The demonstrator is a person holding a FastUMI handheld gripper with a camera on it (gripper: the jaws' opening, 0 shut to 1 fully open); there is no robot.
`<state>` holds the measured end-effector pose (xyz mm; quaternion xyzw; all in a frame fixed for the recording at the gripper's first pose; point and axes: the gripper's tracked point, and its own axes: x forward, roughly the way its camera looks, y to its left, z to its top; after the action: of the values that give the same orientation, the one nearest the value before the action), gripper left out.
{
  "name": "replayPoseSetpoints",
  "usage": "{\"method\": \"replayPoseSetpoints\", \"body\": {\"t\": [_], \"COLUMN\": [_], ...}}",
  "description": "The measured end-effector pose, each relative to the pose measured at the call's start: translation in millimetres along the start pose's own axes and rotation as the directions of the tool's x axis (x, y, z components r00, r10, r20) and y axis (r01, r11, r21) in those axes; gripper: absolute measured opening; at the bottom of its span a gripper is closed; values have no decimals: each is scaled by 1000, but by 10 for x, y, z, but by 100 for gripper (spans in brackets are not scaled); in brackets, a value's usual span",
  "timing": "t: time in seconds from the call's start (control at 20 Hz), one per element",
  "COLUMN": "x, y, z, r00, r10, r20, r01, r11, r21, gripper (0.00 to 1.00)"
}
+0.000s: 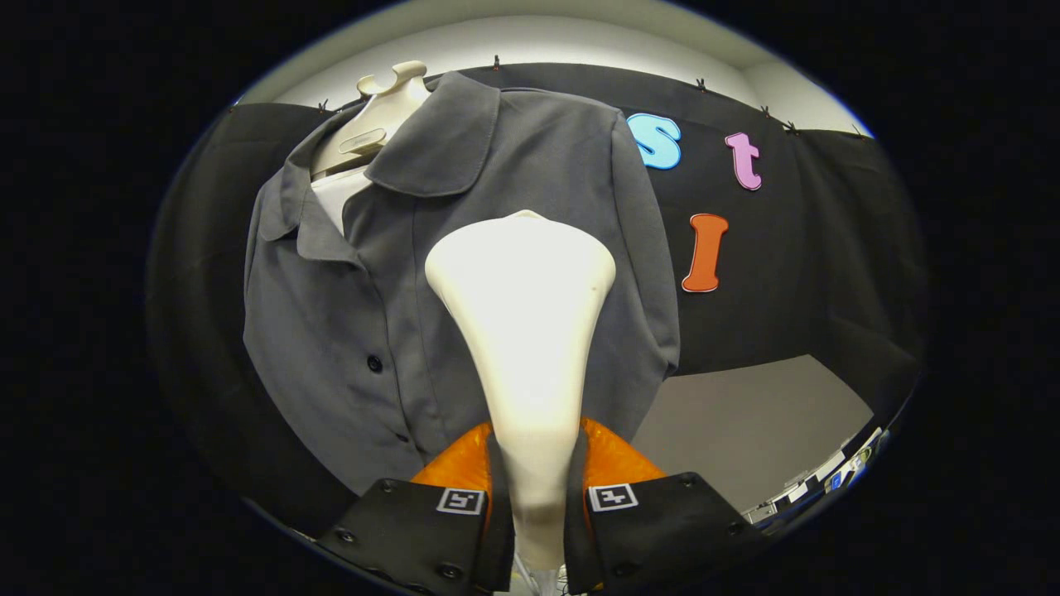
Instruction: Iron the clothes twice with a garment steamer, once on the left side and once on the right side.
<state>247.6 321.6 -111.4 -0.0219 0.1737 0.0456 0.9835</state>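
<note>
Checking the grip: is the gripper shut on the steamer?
Shut: the gripper has both fingers pressing the steamer handle, before the grey shirt.

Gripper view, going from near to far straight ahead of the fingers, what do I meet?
Fingers shut on the garment steamer's handle → garment steamer, its wide head beyond them → grey shirt on the mannequin → mannequin neck → black cloth wall.

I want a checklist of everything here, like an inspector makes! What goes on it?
Surface: grey floor beyond the shirt, bare where seen.
Job's things: cream garment steamer held upright, its wide head in front of the grey shirt; shirt hangs buttoned on a cream mannequin.
Clutter: small unclear items at the floor's far edge.
Grippers: tool shut on the steamer's handle, one finger either side.
Cables: nothing seen.
Surroundings: black cloth wall, pale wall above.
</note>
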Motion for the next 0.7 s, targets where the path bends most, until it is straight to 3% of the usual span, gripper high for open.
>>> {"method": "replayPoseSetpoints", "body": {"t": [0.7], "x": [119], "y": [31], "z": [-714], "r00": [992], "r10": [-74], "r20": [-101], "r01": [75], "r11": [997], "r21": [6], "gripper": [32]}}
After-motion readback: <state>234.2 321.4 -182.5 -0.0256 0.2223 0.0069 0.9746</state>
